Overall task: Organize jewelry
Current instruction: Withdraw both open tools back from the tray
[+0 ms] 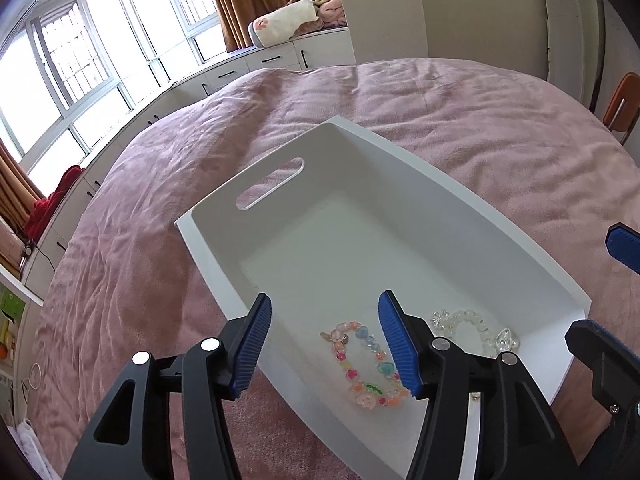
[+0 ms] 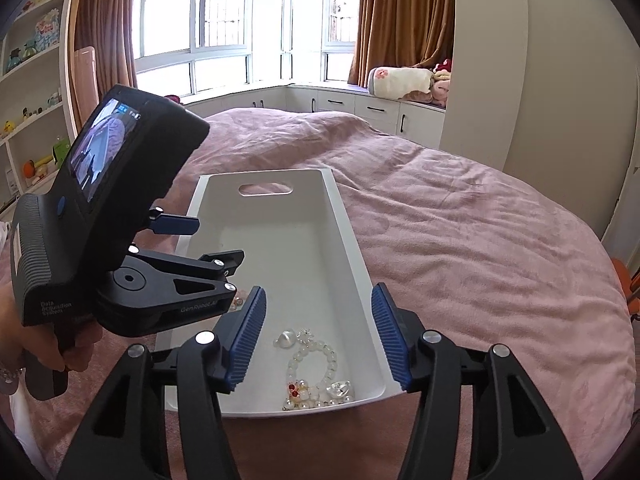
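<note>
bracelets, one multicoloured [image 1: 366, 368], one clear-beaded [image 2: 316, 364], lie in white bin [image 1: 460, 208]; both tongs [image 1: 324, 344] [image 2: 318, 334] spread, empty.

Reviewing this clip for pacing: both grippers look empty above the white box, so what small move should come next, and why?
Probably pull both back from the box. The left gripper and right gripper are open and hold nothing, while the colorful bracelet and clear bracelet already lie inside at its near end. No other jewelry shows on the bed.

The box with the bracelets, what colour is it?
White. The box shows best in the right wrist view.
</note>
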Demonstrator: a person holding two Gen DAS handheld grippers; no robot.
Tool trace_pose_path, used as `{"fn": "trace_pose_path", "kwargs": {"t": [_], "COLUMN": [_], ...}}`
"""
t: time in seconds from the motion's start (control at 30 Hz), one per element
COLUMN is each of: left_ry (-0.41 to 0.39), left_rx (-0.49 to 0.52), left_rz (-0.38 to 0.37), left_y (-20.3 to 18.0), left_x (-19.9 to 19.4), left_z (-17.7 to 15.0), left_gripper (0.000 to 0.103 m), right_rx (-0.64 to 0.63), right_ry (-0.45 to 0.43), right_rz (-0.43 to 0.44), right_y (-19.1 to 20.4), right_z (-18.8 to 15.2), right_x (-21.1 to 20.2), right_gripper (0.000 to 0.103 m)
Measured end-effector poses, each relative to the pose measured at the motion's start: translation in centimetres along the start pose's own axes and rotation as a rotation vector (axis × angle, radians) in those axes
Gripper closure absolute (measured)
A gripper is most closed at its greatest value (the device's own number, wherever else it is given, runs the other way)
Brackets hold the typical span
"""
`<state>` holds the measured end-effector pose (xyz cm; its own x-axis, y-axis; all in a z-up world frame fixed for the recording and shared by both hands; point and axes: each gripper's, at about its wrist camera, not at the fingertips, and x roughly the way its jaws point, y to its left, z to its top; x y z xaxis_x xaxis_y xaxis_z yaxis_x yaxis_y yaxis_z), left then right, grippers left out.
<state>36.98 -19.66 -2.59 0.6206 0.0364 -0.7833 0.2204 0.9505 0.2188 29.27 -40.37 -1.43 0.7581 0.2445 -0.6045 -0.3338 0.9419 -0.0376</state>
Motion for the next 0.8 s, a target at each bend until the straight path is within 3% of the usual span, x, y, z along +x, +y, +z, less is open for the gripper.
{"fn": "trace_pose_path", "kwargs": {"t": [0.23,0.37,0.5,0.67,0.8], "left_ry": [-0.051,-0.106,-0.162,-0.167,-0.165], "left_rx": [-0.047,-0.089,-0.137,-0.213,-0.297], "left_rz": [0.006,0.002,-0.002,0.044,0.020], "left_y": [2.5,4.0,5.1,6.1,7.0], "left_x": [-1.7,-3.1,-4.6,-5.3,-5.1], "left_z": [-0.8,-1.3,-2.5,-4.4,-6.0], "left_gripper": [0.043,0.036,0.015,0.009,0.008], "right_rx": [-0.034,-0.056,-0.072,-0.066,-0.052], "right_ry": [-0.016,-0.031,-0.050,-0.054,-0.046], "right_rz": [-0.007,-0.015,-0.022,-0.016,-0.010], "right_y": [1.8,2.8,3.9,4.6,4.9], "right_z": [0.7,1.1,1.0,-0.1,-1.4], "right_x": [-0.6,-1.0,-2.0,-3.0,-3.4], "right_gripper": [0.043,0.037,0.027,0.025,0.025]}}
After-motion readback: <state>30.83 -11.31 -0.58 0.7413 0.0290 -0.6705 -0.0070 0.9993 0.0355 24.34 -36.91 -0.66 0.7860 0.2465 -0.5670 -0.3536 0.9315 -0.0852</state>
